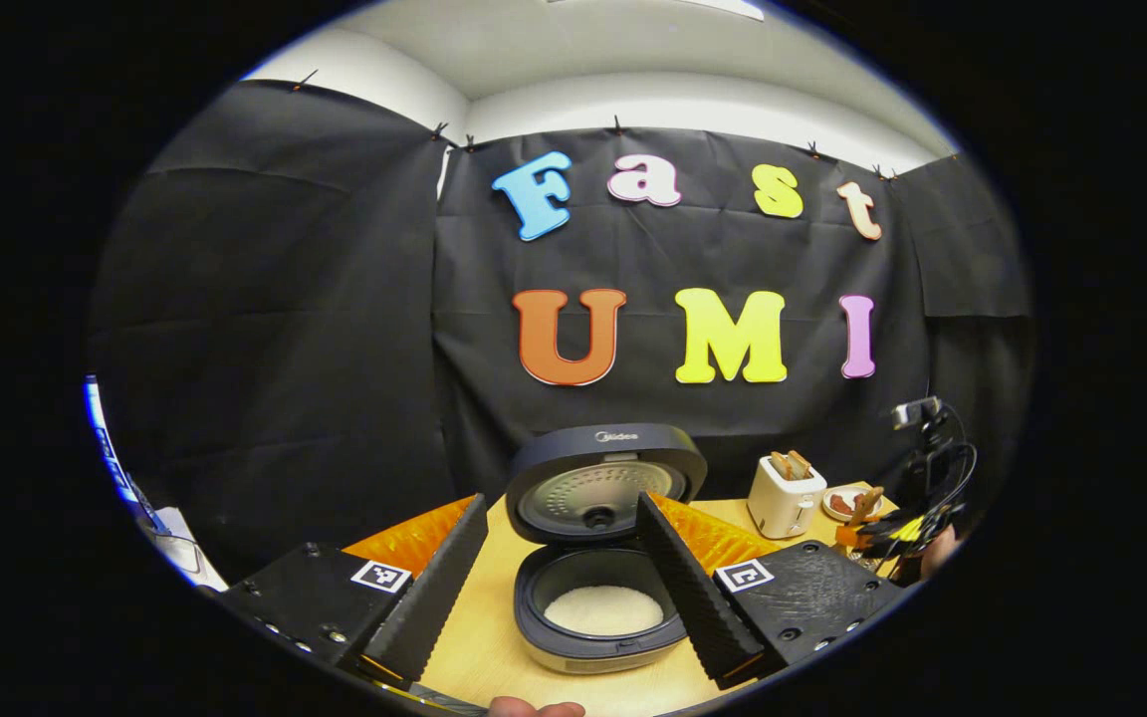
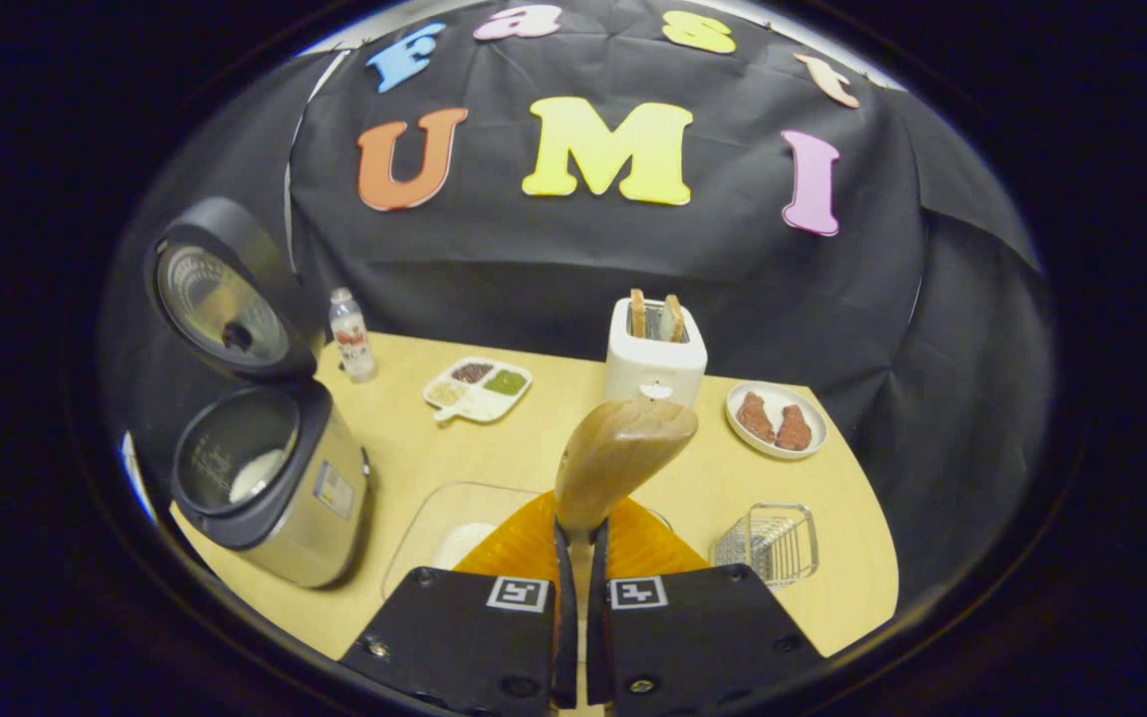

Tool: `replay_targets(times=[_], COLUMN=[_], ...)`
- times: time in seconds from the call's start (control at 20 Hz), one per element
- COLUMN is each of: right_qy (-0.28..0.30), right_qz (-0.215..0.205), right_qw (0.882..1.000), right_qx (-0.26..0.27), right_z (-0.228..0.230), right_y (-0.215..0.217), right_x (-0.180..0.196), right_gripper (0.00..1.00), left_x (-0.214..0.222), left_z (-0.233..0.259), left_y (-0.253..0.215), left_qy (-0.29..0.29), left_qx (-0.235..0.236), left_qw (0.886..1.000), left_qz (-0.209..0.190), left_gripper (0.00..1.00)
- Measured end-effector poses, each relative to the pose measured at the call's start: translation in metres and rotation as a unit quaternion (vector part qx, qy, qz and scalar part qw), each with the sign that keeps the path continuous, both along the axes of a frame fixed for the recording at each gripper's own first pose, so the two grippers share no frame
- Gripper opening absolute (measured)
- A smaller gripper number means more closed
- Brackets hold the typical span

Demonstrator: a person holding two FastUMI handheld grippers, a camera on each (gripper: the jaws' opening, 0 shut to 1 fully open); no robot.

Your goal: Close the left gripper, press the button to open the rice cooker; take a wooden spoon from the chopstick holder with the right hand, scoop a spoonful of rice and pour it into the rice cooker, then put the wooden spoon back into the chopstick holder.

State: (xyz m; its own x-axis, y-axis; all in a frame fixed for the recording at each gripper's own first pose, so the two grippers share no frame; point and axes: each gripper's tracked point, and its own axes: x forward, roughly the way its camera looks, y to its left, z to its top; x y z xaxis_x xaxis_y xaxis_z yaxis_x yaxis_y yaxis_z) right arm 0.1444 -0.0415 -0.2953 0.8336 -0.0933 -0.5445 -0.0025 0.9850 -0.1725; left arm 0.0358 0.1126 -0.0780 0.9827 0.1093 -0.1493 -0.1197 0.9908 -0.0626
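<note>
Showing the near field of the right gripper view, the right gripper (image 2: 578,543) has its two fingers pressed together on the handle of one wooden spoon (image 2: 618,458), whose bowl rises just above and slightly right of the fingertips. Directly beyond the fingers sits one clear container (image 2: 434,518) holding white rice, partly hidden by them. To the right of the fingers lies one wire basket (image 2: 768,543). To their left stands one rice cooker (image 2: 270,478), lid (image 2: 220,294) swung up and open, with white rice visible in the pot. Farther ahead, past the spoon bowl, is one white toaster (image 2: 655,354) carrying two slices of bread. Right of it rests one plate (image 2: 775,420) with two brown pieces of food. Left of the toaster lies one divided dish (image 2: 479,388) with several compartments, and beyond that one small bottle (image 2: 351,334). All stand on one wooden table (image 2: 832,588).

In the left gripper view, the left gripper (image 1: 562,558) has its two fingers spread wide apart, gripping nothing. The open rice cooker lies between them, just ahead. Far to the right of the fingers the other gripper can be made out, indistinct.
</note>
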Motion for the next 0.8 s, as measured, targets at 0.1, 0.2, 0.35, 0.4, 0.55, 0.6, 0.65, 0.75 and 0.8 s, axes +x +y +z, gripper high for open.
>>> replay_targets(times=[0.1,0.2,0.35,0.4,0.55,0.6,0.65,0.75,0.8], right_qy=[0.008,0.013,0.007,0.005,0.016,0.021,0.025,0.032,0.035], right_qz=[0.009,0.011,0.001,0.001,0.010,0.011,0.010,0.013,0.012], right_qw=[0.999,0.999,0.998,0.998,0.999,1.000,1.000,0.998,0.998], right_qx=[-0.030,-0.051,-0.066,-0.065,-0.028,-0.006,0.014,0.046,0.059], right_z=[-0.018,-0.033,-0.043,-0.044,-0.050,-0.051,-0.053,-0.055,-0.055], right_y=[0.004,0.003,0.000,0.003,0.019,0.026,0.031,0.043,0.046], right_x=[0.002,0.003,0.007,0.007,0.006,0.004,0.003,0.002,0.003], right_gripper=[0.09,0.09,0.09,0.11,0.09,0.09,0.09,0.09,0.09], left_x=[-0.008,-0.015,-0.024,-0.027,-0.028,-0.028,-0.028,-0.029,-0.029], left_z=[-0.001,-0.003,-0.003,-0.002,-0.002,-0.002,-0.001,-0.002,-0.001], left_y=[0.013,0.021,0.025,0.024,0.023,0.023,0.024,0.025,0.025], left_qy=[0.004,0.010,0.013,0.014,0.020,0.021,0.021,0.022,0.023], left_qx=[0.000,-0.002,0.003,0.006,0.007,0.008,0.008,0.011,0.011], left_qw=[1.000,1.000,1.000,1.000,1.000,0.999,0.999,0.999,0.999], left_qz=[0.011,0.019,0.025,0.024,0.023,0.024,0.026,0.031,0.034], left_gripper=[0.96,0.96,0.95,0.95,0.95,0.95,0.95,0.94,0.94])
